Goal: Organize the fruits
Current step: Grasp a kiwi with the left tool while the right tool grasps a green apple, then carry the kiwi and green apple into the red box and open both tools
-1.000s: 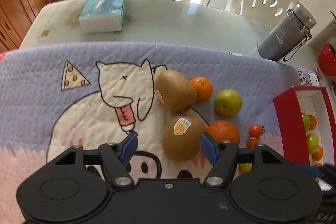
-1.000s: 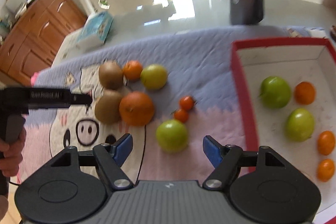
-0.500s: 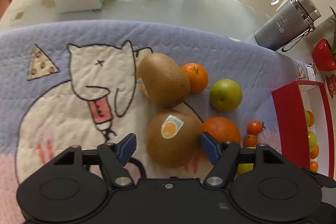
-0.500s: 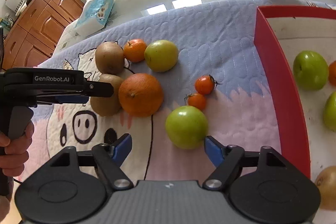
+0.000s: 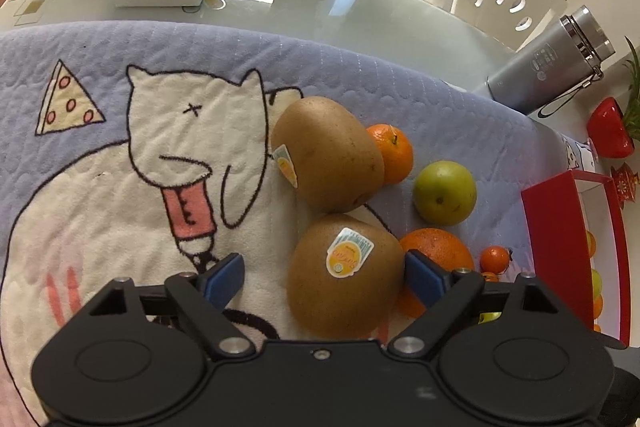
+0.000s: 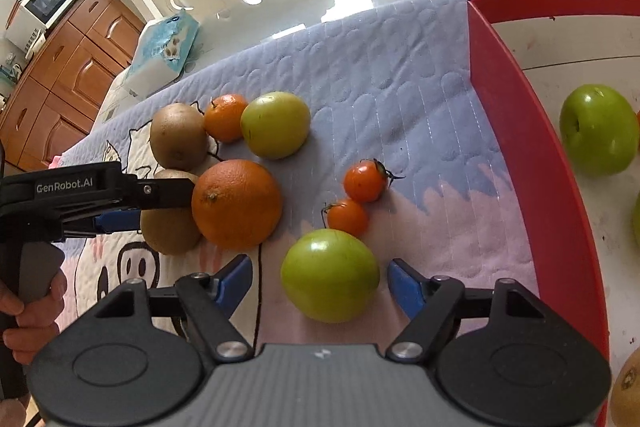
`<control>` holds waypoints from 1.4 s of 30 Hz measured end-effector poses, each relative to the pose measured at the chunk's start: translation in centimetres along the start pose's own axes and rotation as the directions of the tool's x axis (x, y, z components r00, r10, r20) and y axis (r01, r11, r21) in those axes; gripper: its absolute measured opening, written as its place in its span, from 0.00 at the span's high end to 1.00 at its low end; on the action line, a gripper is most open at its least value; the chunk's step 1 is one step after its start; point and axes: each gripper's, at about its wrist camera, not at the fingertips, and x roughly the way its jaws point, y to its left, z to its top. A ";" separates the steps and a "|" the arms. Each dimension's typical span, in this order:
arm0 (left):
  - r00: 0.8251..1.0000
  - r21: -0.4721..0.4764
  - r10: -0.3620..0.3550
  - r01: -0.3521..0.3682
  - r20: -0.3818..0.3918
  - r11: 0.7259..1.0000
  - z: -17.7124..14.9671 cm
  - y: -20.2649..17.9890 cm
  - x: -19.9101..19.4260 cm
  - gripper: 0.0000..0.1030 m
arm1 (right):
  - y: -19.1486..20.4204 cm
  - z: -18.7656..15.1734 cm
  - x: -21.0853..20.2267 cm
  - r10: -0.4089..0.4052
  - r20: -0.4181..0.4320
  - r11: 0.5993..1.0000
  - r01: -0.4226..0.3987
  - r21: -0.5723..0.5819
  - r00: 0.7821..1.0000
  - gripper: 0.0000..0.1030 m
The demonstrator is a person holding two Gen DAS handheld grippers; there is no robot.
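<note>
I had the left gripper over the near kiwi, its jaws opening wide with the fruit between them; the right pad sat close against its side, the left pad stood clear, so nothing was gripped. That kiwi lay on the cartoon blanket, its long axis running roughly from near to far in the left wrist view, sticker facing up. A second kiwi lay just beyond it, touching it, its long axis slanted from far left to near right, sticker on its left flank. My right gripper stood fairly wide around a green apple, both blue pads apart from its skin. On the blanket I counted two kiwis, one large orange touching the near kiwi, one small mandarin beside the far kiwi, one yellow-green apple next to it, the green apple between my pads, and two cherry tomatoes side by side. In the red tray to the right, one green apple showed whole; other fruits there were cut off at the frame edge, so I could not count them.
</note>
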 end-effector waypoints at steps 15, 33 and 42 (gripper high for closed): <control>0.999 -0.074 -0.045 0.047 0.029 0.996 -1.1 0.0 -1.3 0.28 | 0.1 -0.8 -1.3 -0.043 0.022 0.999 0.043 -0.015 0.999 0.50; 0.991 -0.075 0.021 -0.012 0.128 0.997 -5.4 -0.4 -6.2 0.30 | -0.3 -1.9 -4.8 0.004 0.078 1.000 -0.005 0.010 0.997 0.50; 0.976 -0.054 -0.024 0.037 0.218 0.998 -6.4 -1.5 -8.8 0.30 | -0.6 -2.5 -7.1 0.036 0.134 0.999 -0.039 0.016 0.990 0.50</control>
